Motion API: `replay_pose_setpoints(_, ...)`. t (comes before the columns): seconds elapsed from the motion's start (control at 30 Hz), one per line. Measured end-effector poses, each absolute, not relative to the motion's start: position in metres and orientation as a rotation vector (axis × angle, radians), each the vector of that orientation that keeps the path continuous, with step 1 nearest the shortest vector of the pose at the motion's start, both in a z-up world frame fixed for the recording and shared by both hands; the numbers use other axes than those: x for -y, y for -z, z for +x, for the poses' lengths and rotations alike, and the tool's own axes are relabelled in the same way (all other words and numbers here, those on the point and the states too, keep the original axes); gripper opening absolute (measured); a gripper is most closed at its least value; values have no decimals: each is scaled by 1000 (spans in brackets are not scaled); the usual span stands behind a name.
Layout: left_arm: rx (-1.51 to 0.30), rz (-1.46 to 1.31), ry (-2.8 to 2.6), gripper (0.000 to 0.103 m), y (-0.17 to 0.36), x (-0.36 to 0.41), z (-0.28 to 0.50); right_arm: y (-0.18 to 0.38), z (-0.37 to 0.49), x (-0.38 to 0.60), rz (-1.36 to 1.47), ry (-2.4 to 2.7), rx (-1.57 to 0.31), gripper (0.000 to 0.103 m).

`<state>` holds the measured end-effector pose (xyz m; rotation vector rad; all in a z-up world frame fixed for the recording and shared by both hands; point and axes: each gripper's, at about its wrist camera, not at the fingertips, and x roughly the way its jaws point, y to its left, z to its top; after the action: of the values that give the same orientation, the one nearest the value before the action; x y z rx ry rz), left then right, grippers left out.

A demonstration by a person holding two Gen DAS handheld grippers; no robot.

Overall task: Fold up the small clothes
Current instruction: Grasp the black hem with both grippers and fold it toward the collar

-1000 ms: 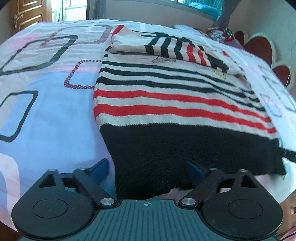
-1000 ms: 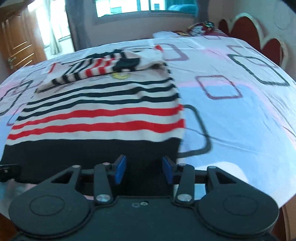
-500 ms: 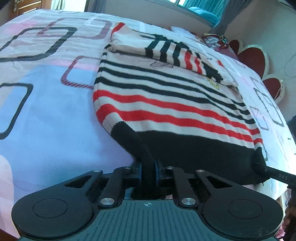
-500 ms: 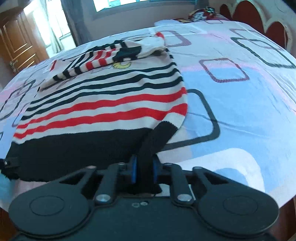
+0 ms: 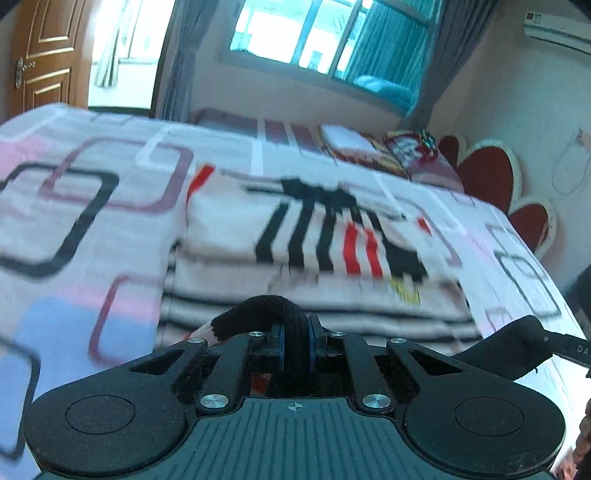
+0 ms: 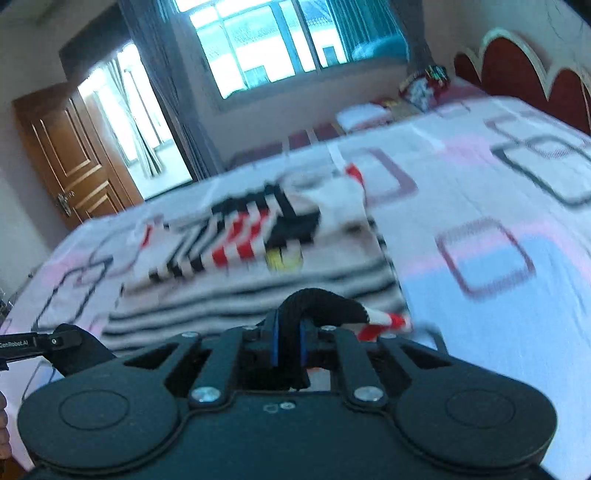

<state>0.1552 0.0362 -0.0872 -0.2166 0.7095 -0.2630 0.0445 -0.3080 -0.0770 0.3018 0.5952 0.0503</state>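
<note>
Left tongs [image 5: 294, 341] are clamping a raised fold of the black hem of the striped sweater [image 5: 314, 236], the blue pads pressing the cloth from both sides. Right tongs [image 6: 287, 343] are likewise closing tight on a black loop of the same hem, with a red-and-white striped corner [image 6: 384, 321] showing just at 3 o'clock of that grip.

The sweater is lying on the bed [image 5: 74, 229], a cream knit with thin black bands across the body, red bands near the hem and a broad black hem band. A sleeve with black and red stripes [image 5: 332, 243] is lying folded across the chest, and a yellow motif [image 6: 284, 258] is showing just below it. Motion blur is softening the detail in both views.

The garment's long axis is running from the tongs at 6 o'clock toward the neckline at 12 o'clock, hem nearest the cameras and lifted off the bed at both gripped corners.

The left wrist view alone is showing the right tongs' arm [image 5: 565, 347] at 3 o'clock, holding a black hem corner, plus a wall-mounted air conditioner [image 5: 557, 29] at 1 o'clock. The right wrist view alone is showing the left tongs' arm [image 6: 37, 343] at 9 o'clock. Both are showing the wooden door [image 6: 70, 166], the window [image 6: 266, 40] and the red scalloped headboard [image 6: 517, 74].
</note>
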Motion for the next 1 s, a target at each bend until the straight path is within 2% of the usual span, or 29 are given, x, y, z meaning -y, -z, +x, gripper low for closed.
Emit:
replay_pose_setpoints(0.3, -657, -247, 178, 11, 77, -10, 290, 65, 181, 324, 280, -91, -536, 10)
replay_pose_setpoints(0.57, -727, -244, 80, 11, 106, 10, 408, 86, 304, 342, 310, -96, -582, 10)
replay_pose_setpoints(0.93, -839, -261, -4, 12, 140, 15, 473, 125, 386, 353, 321, -51, -711, 12)
replay_pose_setpoints(0.97, -851, -310, -9, 16, 138, 10, 476, 129, 390, 355, 343, -44, -733, 17)
replay_pose_setpoints(1.0, -846, -340, -11, 32, 135, 6, 477, 130, 392, 358, 365, -37, -728, 23)
